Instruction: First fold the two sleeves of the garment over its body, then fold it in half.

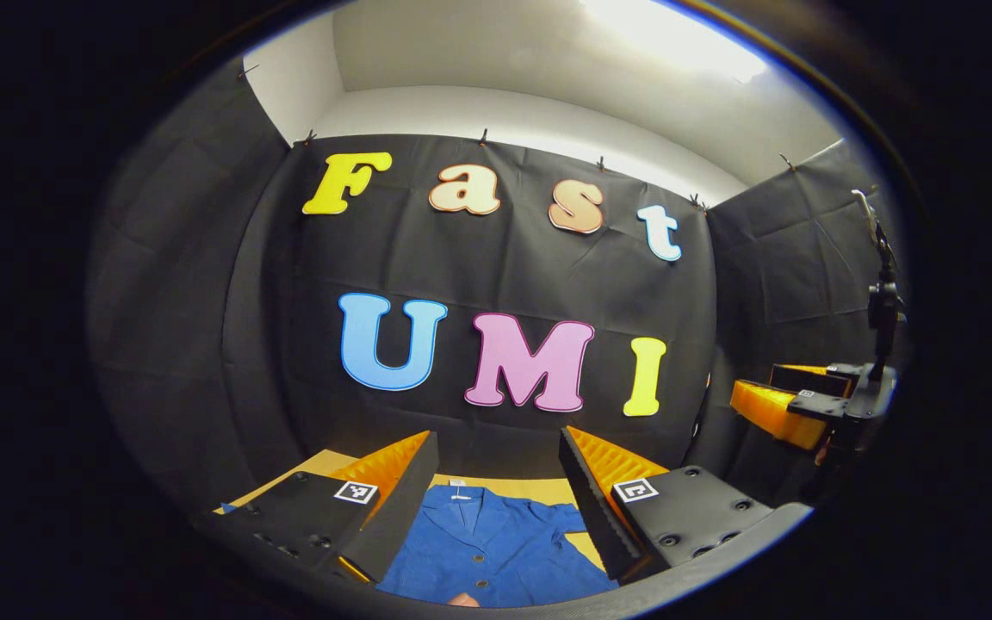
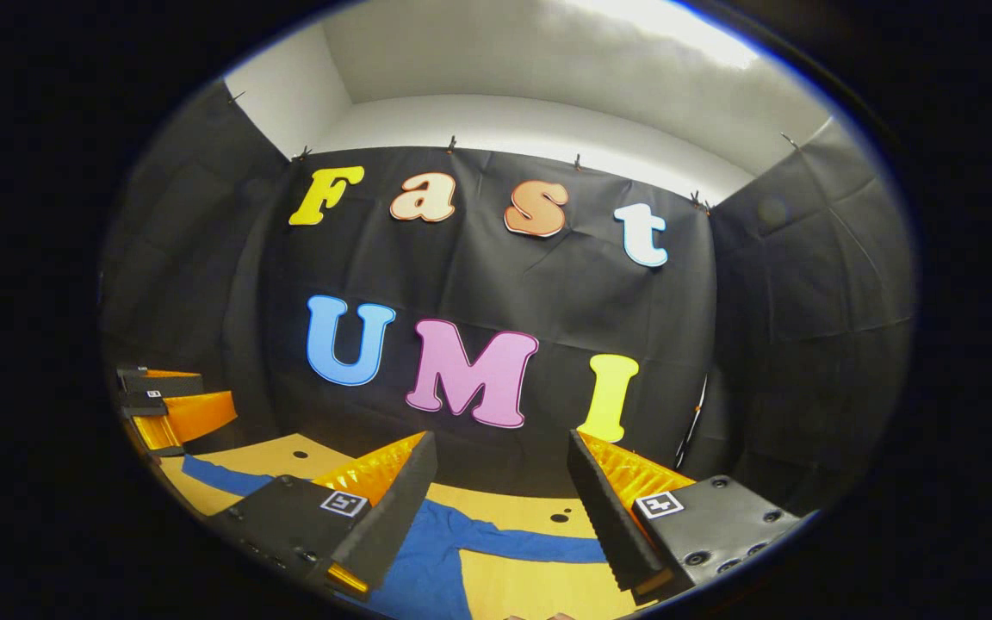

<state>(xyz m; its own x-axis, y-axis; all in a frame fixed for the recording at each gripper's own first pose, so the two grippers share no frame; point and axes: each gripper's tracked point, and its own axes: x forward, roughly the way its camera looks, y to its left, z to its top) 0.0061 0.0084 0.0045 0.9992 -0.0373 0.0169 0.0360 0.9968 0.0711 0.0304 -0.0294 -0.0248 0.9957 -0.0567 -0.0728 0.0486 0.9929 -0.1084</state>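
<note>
A blue button-front garment lies flat on the wooden table, collar toward the back wall. My left gripper hovers above its collar and chest, open, with nothing between the fingers. In the right gripper view the garment shows one sleeve stretched out to the right and the other sleeve running off to the left. My right gripper hangs open over the right sleeve and shoulder area, holding nothing. Each gripper also sees the other: the right gripper at the far right, the left gripper at the far left.
The black cloth wall stands close behind the table's far edge. Bare wood lies in front of the right sleeve, with a few small dark holes in the tabletop. A dark mount rises above the right gripper.
</note>
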